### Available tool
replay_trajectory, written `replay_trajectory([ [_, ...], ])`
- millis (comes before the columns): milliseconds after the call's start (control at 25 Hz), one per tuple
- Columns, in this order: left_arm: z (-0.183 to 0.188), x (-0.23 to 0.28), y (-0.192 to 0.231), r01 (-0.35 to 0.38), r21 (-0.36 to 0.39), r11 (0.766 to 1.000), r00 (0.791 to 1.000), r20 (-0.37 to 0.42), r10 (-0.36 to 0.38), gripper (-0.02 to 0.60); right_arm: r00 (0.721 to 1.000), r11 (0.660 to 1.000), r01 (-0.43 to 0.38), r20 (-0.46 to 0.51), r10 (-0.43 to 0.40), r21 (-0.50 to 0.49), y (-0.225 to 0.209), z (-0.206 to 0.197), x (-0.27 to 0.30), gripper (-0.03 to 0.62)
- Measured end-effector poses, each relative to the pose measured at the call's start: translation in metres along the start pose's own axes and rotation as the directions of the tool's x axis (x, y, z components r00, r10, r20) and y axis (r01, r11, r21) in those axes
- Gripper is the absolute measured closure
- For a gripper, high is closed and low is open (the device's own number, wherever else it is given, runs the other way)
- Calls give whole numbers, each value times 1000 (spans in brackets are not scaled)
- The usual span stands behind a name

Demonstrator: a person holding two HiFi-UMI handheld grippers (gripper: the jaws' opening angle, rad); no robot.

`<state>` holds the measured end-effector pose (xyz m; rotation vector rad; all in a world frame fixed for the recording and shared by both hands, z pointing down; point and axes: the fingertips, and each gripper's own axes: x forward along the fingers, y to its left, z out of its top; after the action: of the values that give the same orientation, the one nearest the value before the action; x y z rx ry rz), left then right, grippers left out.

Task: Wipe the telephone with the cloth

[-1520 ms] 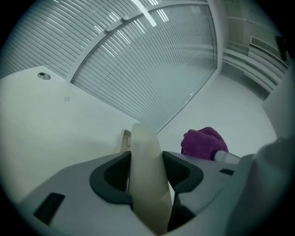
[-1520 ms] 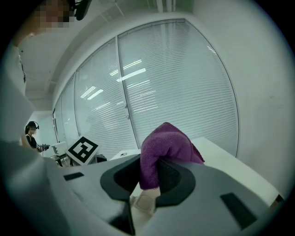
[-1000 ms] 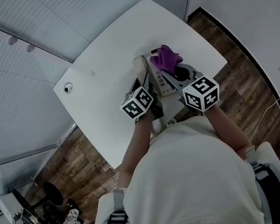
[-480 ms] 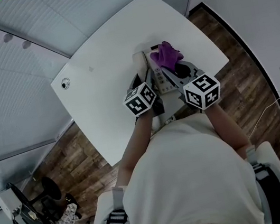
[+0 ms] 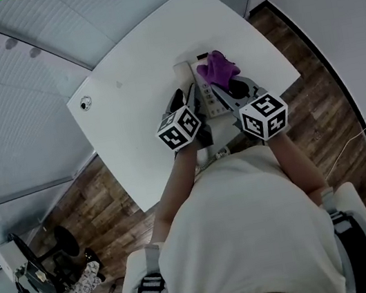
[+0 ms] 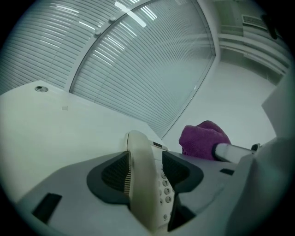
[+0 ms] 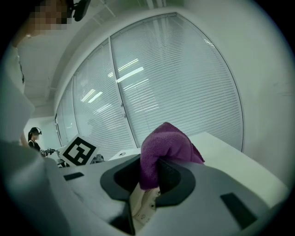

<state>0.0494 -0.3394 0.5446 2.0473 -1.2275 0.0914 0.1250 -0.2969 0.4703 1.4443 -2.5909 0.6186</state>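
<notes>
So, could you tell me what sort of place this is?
Most likely an office: a white desk holding a telephone, slatted blinds behind it, and wood-look flooring.

The white rectangular table [image 5: 135, 115] is seen from steeply above by the head camera. The cream plastic push-button telephone [image 6: 144, 184] and crumpled purple cloth [image 7: 163, 147] are framed close up, nearly level, by both gripper views, facing white slatted window blinds [image 6: 138, 60].

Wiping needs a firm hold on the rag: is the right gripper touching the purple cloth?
Touching. The right gripper view shows the right gripper with its jaws closed on the purple cloth, which bunches above them.
</notes>
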Motion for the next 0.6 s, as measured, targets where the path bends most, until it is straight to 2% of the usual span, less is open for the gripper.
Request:
replay_trajectory([
  [160,6,-15,1,2,-16,1000,1000,28,-1,359,1000,1000,-4,-3,4,-4,6,-4,-4,508],
  [280,8,-28,3,3,-20,1000,999,43,-3,403,1000,1000,-6,-2,6,-3,12,-8,-8,508],
  [360,7,-38,5,-7,-3,1000,999,46,8,470,1000,1000,-6,-4,6,-4,16,-11,-11,507],
  [440,5,-47,7,-23,25,999,999,42,22,510,1000,1000,-6,-8,6,-6,21,-15,-14,507],
  [600,-4,-65,4,-27,69,997,999,27,25,549,1000,1000,-8,-13,8,-13,31,-21,-24,507],
])
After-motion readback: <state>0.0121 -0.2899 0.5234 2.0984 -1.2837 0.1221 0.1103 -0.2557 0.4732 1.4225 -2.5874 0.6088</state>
